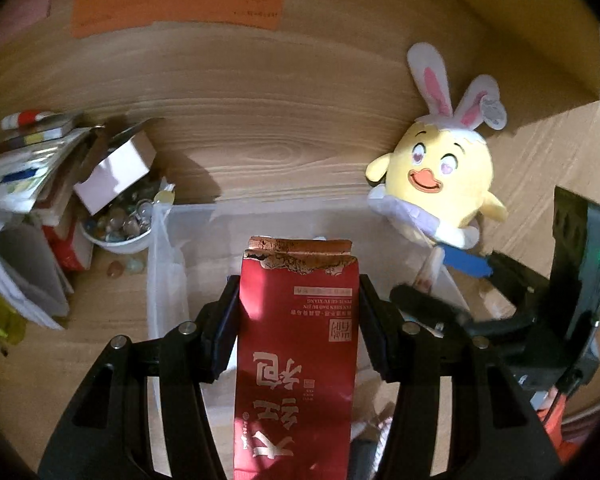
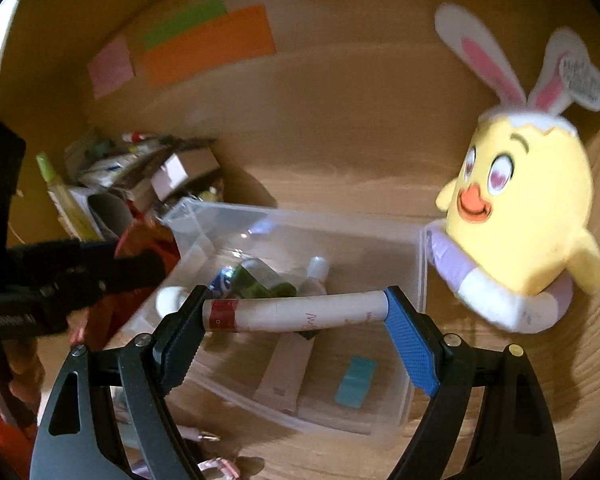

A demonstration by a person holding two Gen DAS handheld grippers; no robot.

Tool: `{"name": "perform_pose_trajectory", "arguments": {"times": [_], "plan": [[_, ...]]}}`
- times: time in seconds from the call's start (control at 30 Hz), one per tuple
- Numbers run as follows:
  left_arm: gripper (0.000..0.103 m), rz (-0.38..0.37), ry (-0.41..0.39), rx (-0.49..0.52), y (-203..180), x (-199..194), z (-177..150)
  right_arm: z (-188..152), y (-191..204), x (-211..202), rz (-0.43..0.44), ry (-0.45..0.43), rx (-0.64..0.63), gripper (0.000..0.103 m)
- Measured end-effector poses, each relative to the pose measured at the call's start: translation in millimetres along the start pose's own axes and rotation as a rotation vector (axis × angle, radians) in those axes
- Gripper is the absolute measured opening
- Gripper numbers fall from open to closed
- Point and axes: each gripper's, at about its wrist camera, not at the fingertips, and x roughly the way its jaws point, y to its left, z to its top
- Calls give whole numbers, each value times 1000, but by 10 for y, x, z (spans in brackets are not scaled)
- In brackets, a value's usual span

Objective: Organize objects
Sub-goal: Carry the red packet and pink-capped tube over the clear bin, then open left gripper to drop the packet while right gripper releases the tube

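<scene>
Wood-grain desk surface (image 1: 284, 160) with a wooden back panel carrying orange (image 2: 208, 46), green (image 2: 186, 22) and pink (image 2: 111, 66) paper notes. Centre: a clear plastic bin (image 2: 418, 264) holding a small white-capped bottle (image 2: 314, 276), a green item, a flat beige packet (image 2: 286, 372) and a teal piece (image 2: 356, 376). At its right rim leans a yellow chick plush (image 2: 528, 208) with rabbit ears, close beside the right gripper. Left of the bin: a white bowl of glass marbles (image 1: 118, 220), a small white box (image 1: 116, 172) tilted above it and a stack of books and papers (image 1: 24, 168).

Left gripper (image 1: 298, 300): jaws partly apart, pads pinching a red tea pouch (image 1: 296, 344) by its side edges, torn top pointing toward the bin.

Right gripper (image 2: 294, 312): jaws wide, clamping a white tube (image 2: 296, 314) with a red band endwise, horizontal above the bin
</scene>
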Motion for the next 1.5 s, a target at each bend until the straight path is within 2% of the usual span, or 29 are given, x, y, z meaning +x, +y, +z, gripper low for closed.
{"name": "perform_pose_trajectory", "arguments": {"times": [0.33,0.53,0.87,1.0,1.07,1.23,1.5], "plan": [[54,22,98,-23,114,528,117,-70,-31,182,-43,46,-15,83],[54,19,110,-32,145,591,112,-104,53,247,-82,57,-57,83],[57,11,60,-2,63,303,114,-115,132,288,-98,83,-96,85],[58,16,33,13,39,101,57,-86,149,188,-103,58,-94,85],[64,21,19,16,33,27,30,-70,155,122,-114,41,-92,85],[67,43,-11,31,31,-219,-128,-49,196,-97,-123,-6,-90,85],[70,57,-13,19,71,-436,-437,-244,390,-368,-146,-44,-141,88]]}}
